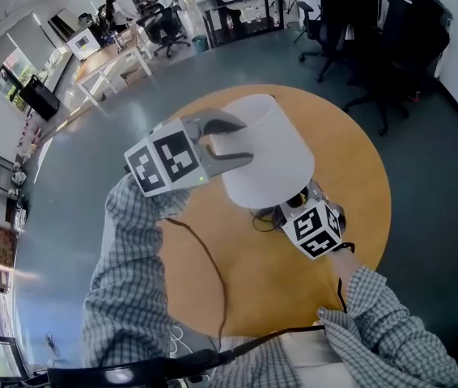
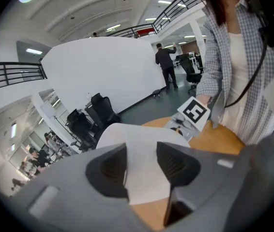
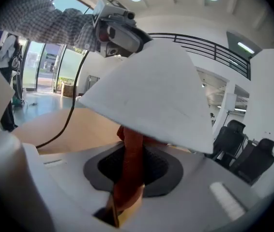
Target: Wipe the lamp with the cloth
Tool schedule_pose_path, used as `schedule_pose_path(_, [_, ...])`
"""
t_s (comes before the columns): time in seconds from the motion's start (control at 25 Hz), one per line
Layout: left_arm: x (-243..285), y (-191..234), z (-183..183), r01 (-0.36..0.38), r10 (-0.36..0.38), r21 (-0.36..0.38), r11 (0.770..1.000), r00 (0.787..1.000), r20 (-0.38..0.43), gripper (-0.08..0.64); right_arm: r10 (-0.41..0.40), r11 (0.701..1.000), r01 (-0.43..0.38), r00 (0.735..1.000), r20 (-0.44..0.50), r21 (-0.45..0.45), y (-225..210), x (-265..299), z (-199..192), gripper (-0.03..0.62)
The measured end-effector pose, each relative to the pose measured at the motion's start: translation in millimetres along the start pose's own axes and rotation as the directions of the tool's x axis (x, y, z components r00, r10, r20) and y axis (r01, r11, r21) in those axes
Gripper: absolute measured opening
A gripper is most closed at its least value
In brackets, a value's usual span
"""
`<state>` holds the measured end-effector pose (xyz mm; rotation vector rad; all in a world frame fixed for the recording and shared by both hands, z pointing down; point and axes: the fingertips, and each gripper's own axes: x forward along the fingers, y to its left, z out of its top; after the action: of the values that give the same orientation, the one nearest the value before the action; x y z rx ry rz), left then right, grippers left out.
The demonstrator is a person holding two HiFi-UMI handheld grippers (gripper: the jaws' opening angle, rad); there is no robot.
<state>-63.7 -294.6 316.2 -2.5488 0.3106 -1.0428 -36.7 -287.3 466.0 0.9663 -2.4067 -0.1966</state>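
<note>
**Head view:** I see a round wooden table (image 1: 358, 176) on a grey floor (image 1: 431, 217), with office chairs (image 1: 375, 47) beyond it. The lamp (image 1: 273, 148) stands mid-table. My left gripper (image 1: 229, 144) is at its upper side and my right gripper (image 1: 294, 215) is low beside it.

**Left gripper view:** The jaws stand apart with the white shade (image 2: 142, 149) between them, unclamped.

**Right gripper view:** Only this view shows the cloth (image 3: 129, 163). The jaws are closed on it, just under the shade.

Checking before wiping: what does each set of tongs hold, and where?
Right tongs pinch the orange cloth along a bunched fold. Left tongs stand open by the lampshade, holding nothing.
</note>
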Motion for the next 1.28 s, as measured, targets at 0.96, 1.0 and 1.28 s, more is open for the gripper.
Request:
schedule_pose_path(0.96, [13,6,17,-0.03,0.03,0.037,0.999,1.0,0.006,0.192,0.027,0.999,-0.026,0.995,-0.093,0.019,23,-18,-42,0.074])
schedule_pose_path(1.0, [14,5,18,-0.029,0.029,0.039,0.999,1.0,0.006,0.192,0.01,1.0,-0.009,0.998,-0.069,0.015,16,-18,-32,0.074])
schedule_pose_path(1.28, [15,5,20,-0.036,0.036,0.046,0.998,0.999,0.006,0.192,0.01,1.0,-0.011,0.999,-0.046,-0.027,14,-8,-19,0.074])
